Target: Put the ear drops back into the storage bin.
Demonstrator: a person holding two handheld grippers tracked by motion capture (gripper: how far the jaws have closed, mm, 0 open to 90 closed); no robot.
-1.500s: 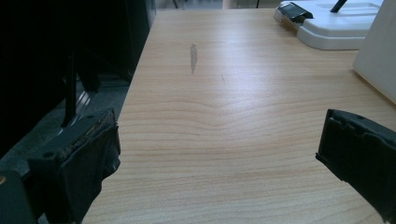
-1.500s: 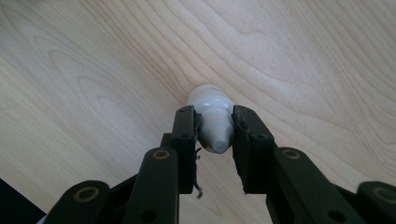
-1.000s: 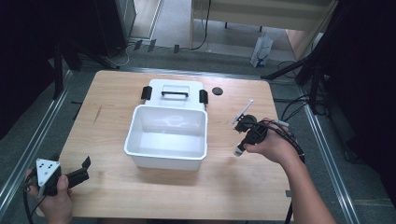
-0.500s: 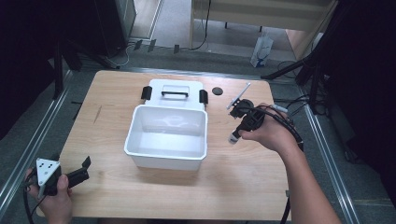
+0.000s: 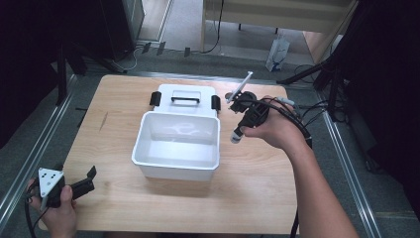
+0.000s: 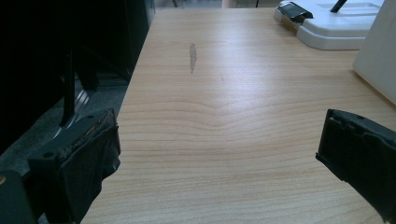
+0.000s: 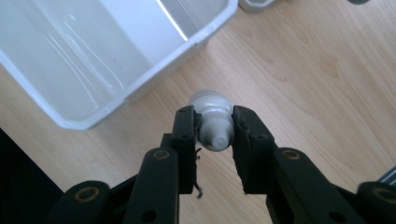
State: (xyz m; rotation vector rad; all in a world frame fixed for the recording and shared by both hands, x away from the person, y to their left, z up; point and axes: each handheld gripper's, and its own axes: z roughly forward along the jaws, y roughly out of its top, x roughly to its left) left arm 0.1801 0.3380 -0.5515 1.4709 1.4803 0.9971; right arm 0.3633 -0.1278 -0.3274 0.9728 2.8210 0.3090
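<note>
My right gripper (image 7: 214, 133) is shut on a small white dropper bottle (image 7: 213, 122), its nozzle towards the camera. In the high view that right gripper (image 5: 241, 130) hangs above the table just right of the open white box (image 5: 148, 148), with the bottle (image 5: 236, 136) at its lower tip. A thin white stick-like piece (image 5: 240, 87) pokes up behind the hand. At the table's front left corner my left gripper (image 5: 88, 179) rests low, open, with nothing between its jaws. In the left gripper view its two black pads (image 6: 95, 154) stand wide apart over bare wood.
The box's white lid (image 5: 185, 96) with a black handle and black latches lies flat behind the box. A small dark round thing (image 5: 229, 95) sits near the table's back right. Metal rails (image 5: 346, 163) run along both table sides. Cables trail from the right hand.
The right hand has lifted the bottle off the table and carried it back and slightly left, closer to the box's right side. The left hand has stayed put.
</note>
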